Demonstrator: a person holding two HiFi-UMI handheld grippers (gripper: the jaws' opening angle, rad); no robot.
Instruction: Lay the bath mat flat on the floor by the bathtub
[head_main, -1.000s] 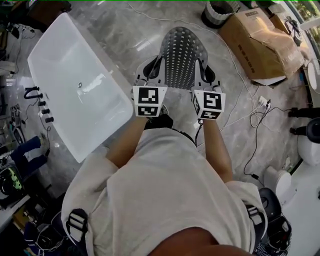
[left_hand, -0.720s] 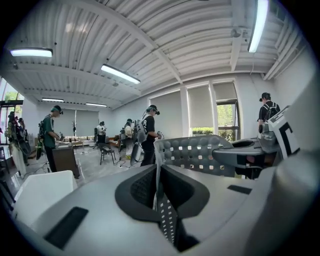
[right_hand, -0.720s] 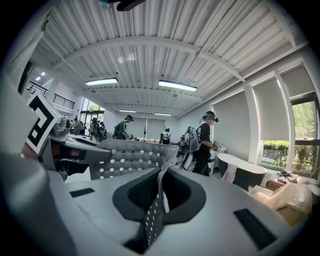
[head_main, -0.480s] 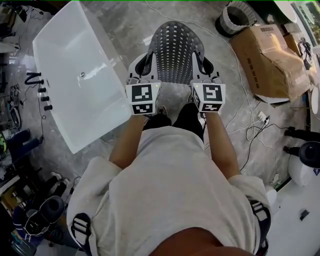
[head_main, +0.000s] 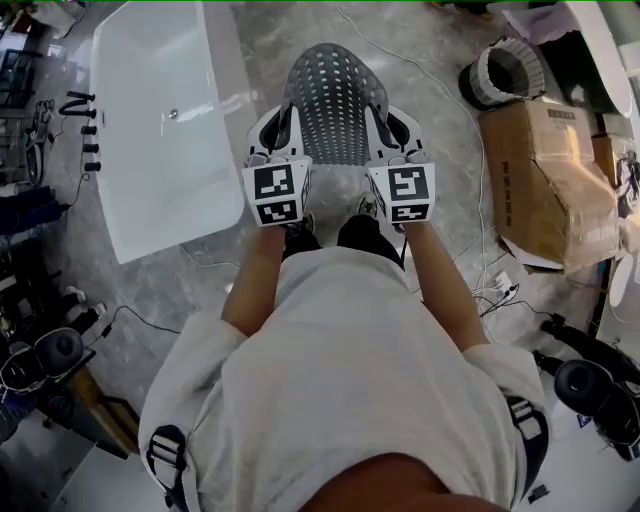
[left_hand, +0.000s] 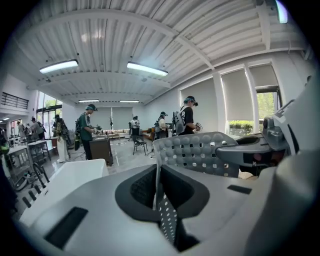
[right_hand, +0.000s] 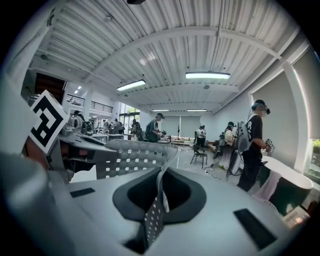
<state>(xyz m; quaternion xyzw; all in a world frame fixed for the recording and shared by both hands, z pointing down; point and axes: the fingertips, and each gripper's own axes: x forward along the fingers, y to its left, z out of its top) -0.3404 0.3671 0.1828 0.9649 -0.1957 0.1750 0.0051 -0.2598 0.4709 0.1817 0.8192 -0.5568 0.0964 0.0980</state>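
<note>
Over the floor (head_main: 430, 60) beside the tub (head_main: 160, 130), held the mat (head_main: 333, 105) up, pinched tight at its near edge by left gripper (head_main: 272, 130) and right gripper (head_main: 400, 135). Needed lowering evenly, kept stretched, far edge down first.

Perforated mat (head_main: 334, 100), seemingly raised, beside bathtub (head_main: 140, 195)

The bath mat (head_main: 335, 100) is dark grey, dotted with rows of small pale holes. The bathtub (head_main: 160, 130) is white, the floor (head_main: 200, 290) mottled grey marble and the cardboard box (head_main: 545, 180) brown.
</note>
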